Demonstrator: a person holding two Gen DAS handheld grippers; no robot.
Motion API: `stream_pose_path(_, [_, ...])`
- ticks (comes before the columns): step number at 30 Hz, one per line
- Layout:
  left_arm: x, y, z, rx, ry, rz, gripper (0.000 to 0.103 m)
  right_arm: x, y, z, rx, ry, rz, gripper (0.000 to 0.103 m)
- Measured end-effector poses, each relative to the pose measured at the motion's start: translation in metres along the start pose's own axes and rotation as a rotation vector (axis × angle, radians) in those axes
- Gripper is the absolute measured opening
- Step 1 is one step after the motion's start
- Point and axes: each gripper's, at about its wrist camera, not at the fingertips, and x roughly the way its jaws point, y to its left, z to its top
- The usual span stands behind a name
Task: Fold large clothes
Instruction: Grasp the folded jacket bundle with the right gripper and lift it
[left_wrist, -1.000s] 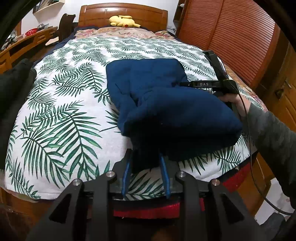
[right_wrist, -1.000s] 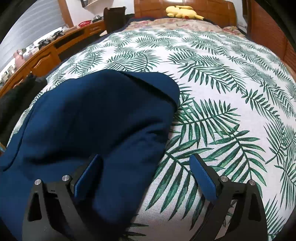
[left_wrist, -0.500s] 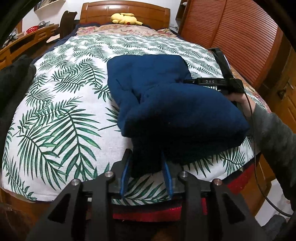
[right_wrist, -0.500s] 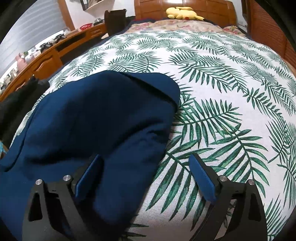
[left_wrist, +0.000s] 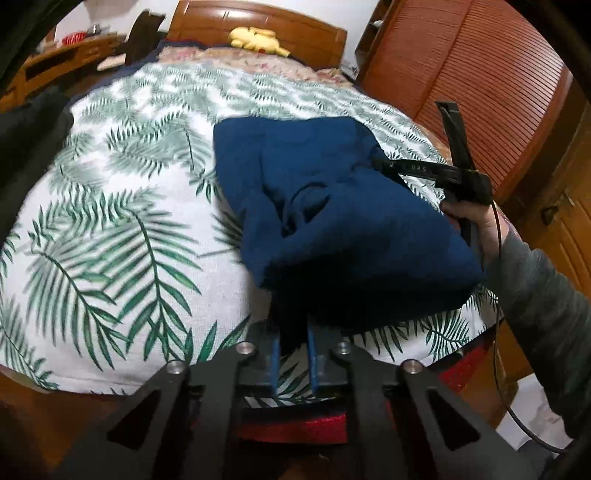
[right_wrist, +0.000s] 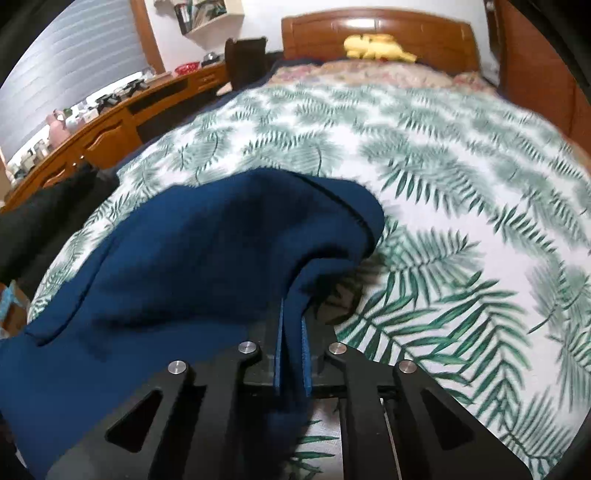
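Both fingers (right_wrist: 291, 354) pinching navy garment (left_wrist: 332, 206).

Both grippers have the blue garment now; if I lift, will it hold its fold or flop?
Likely flop: the blue garment already sags in soft rolls between the right gripper and left gripper. It looks thick, so probably heavyish. The folded layers may slide apart over the leaf-print bedspread.

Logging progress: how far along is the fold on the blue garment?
Done: the blue garment is already doubled into a thick bundle on the bed.
In hand: the left gripper is shut on its near edge, and the right gripper is shut on the edge by its side, lifting it clear of the bedspread.
Left: the lifted part still has to be laid over and flattened; creases show at the centre.
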Motion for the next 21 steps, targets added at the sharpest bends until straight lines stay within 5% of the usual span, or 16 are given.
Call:
stream_pose_path(13, [-0.069, 0.019, 0.034, 0.032, -0.196, 0.085, 0.003, -0.044, 0.049, 0.043, -0.05, -0.132, 0.034, 0.004])
stream_pose_path(21, [-0.136, 0.066, 0.062, 0.037, -0.311, 0.192, 0.003, -0.042, 0.128, 0.098, -0.147, -0.177, 0.109, 0.004])
